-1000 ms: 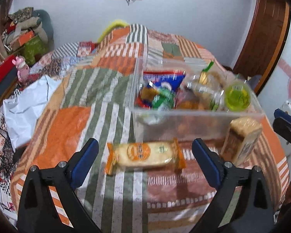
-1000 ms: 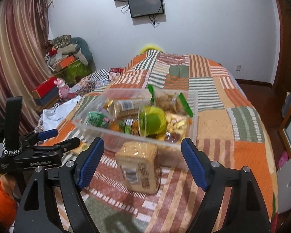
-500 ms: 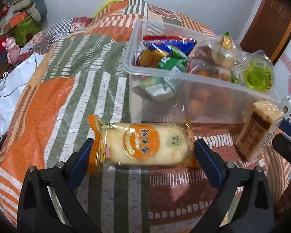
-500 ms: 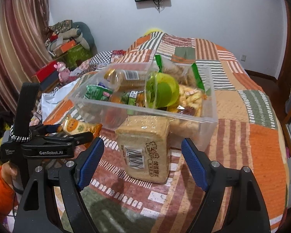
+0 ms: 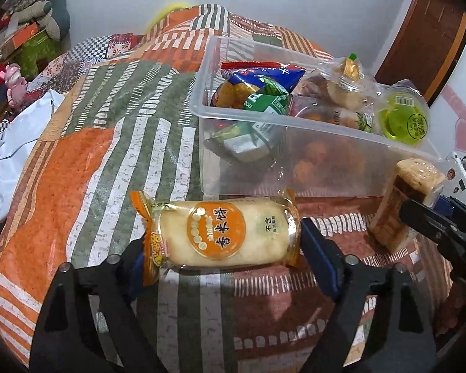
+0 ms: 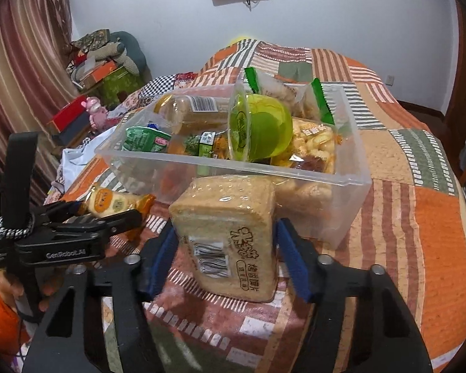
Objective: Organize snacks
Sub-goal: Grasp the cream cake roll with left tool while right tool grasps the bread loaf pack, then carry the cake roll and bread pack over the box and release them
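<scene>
An orange rice-cracker packet [image 5: 220,233] lies flat on the quilt in front of a clear plastic bin [image 5: 295,168] full of snacks. My left gripper [image 5: 223,248] is open, with its fingers on either side of the packet's ends. A tall tan cracker pack [image 6: 230,233] stands upright before the bin [image 6: 341,192]. My right gripper [image 6: 226,255] is open, with its blue pads close on both sides of this pack. The cracker pack [image 5: 404,202] and the right gripper also show at the right of the left wrist view. The orange packet [image 6: 115,202] and the left gripper [image 6: 102,217] show in the right wrist view.
The bin holds a green jelly cup [image 6: 258,130], a blue bag [image 5: 264,74], green packets and bagged pastries. The patchwork quilt [image 5: 108,143] covers the bed. White cloth [image 5: 12,143], a pink toy [image 5: 14,84] and boxes lie to the left. A wooden door [image 5: 419,31] stands to the right.
Both grippers have moved forward and down. The left one now brackets the orange packet, the right one brackets the tan cracker pack, and the right jaws have narrowed.
</scene>
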